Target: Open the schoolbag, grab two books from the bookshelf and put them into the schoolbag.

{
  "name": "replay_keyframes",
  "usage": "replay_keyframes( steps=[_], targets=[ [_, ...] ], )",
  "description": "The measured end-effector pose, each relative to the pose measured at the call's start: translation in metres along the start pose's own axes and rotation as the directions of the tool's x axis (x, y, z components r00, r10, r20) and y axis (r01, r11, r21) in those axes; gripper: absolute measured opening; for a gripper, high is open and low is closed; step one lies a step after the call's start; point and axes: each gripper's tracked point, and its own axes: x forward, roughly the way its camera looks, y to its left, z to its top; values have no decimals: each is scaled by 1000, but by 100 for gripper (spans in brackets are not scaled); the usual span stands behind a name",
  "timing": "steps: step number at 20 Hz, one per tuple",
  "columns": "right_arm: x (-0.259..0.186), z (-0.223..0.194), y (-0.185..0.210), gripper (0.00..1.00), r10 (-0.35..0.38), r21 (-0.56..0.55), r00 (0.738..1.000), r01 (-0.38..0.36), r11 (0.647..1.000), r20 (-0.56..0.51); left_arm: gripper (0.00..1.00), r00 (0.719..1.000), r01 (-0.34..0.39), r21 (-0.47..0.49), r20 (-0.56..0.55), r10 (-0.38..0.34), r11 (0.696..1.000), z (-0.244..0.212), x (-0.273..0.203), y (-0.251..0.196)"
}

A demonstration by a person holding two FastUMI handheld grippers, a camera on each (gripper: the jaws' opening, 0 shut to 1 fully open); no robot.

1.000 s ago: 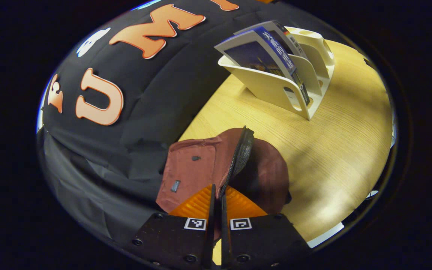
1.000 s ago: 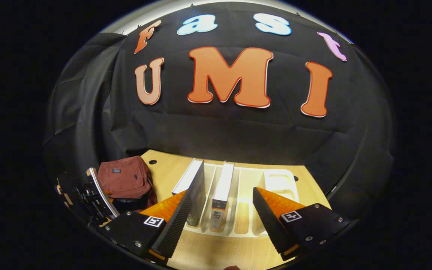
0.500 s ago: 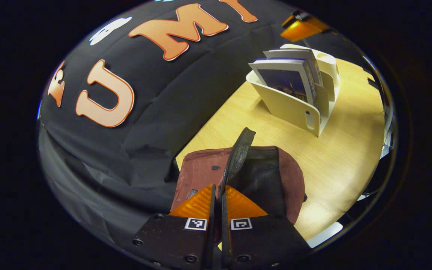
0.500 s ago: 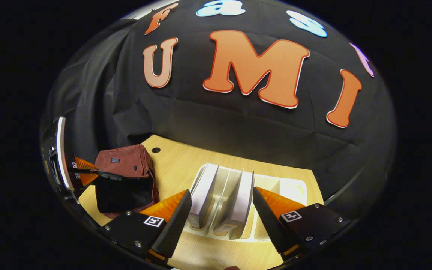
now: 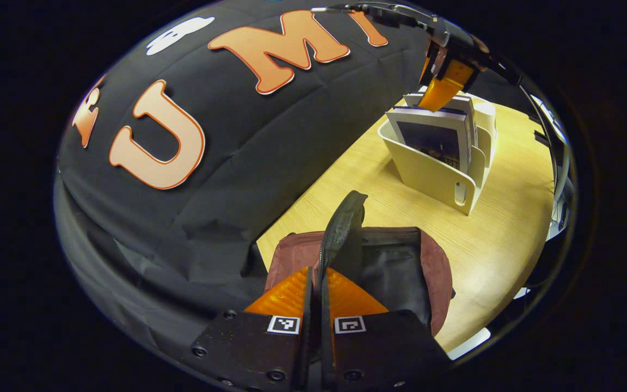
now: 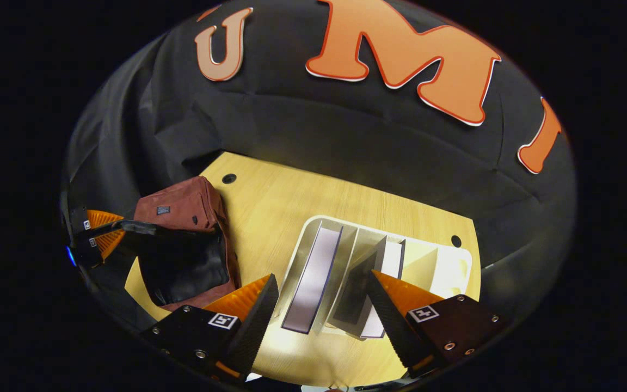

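Schoolbag (image 5: 379,272) on wooden table (image 5: 504,228) near booth wall, flap (image 5: 340,234) pinched up by clenched left gripper (image 5: 316,283) keeping mouth open, right gripper (image 6: 321,302) spread wide over two books (image 6: 313,277) upright in white bookshelf (image 6: 449,267), ready for grab.

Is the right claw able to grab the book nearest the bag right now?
Probably yes. The right claw is open and sits right above the bookshelf, its fingers on either side of that book. Nothing blocks its top edge. The left claw is away, holding the schoolbag flap.
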Motion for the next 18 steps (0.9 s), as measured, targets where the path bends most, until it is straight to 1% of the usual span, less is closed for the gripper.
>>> replay_keyframes(
  steps=[1,2,3,5,6,8,11,13,14,15,16,17,18],
  targets=[
    [6,0,2,98,3,11,999,-2,1000,-33,9,1000,4,-6,6,-4,1000,2,0,1],
    [12,-6,9,97,29,11,996,-28,1000,-79,9,1000,6,-9,17,-6,1000,2,-2,4],
    [17,-14,11,97,31,2,989,-31,1000,-143,9,1000,7,-14,24,-7,1000,3,-5,7],
    [27,-24,15,98,29,-23,977,-35,999,-213,9,999,9,-22,35,-8,1000,1,-6,9],
    [31,-28,14,98,4,-31,972,-12,999,-236,9,999,13,-28,36,-12,1000,-2,-6,10],
    [41,-33,11,98,-25,-53,961,11,999,-274,9,999,19,-34,40,-17,999,-8,-6,9],
    [51,-34,18,96,-20,-22,945,14,1000,-326,9,999,25,-31,43,-23,999,-13,-10,9],
    [60,-36,15,90,-32,1,930,34,999,-367,9,999,26,-31,46,-25,999,-14,-13,9],
    [62,-40,14,85,-40,-23,917,34,999,-396,9,999,25,-28,43,-23,999,-16,-12,9],
    [63,-40,13,82,-45,-43,909,30,999,-413,9,999,26,-24,42,-25,999,-17,-12,8],
    [66,-43,13,77,-56,-62,901,32,998,-430,9,999,27,-24,43,-26,999,-16,-13,8],
    [68,-44,14,75,-56,-71,894,27,997,-444,9,999,33,-24,42,-32,999,-18,-12,5],
    [72,-48,13,69,-63,-73,889,33,997,-454,9,999,34,-22,41,-33,999,-17,-11,4]
  ],
)
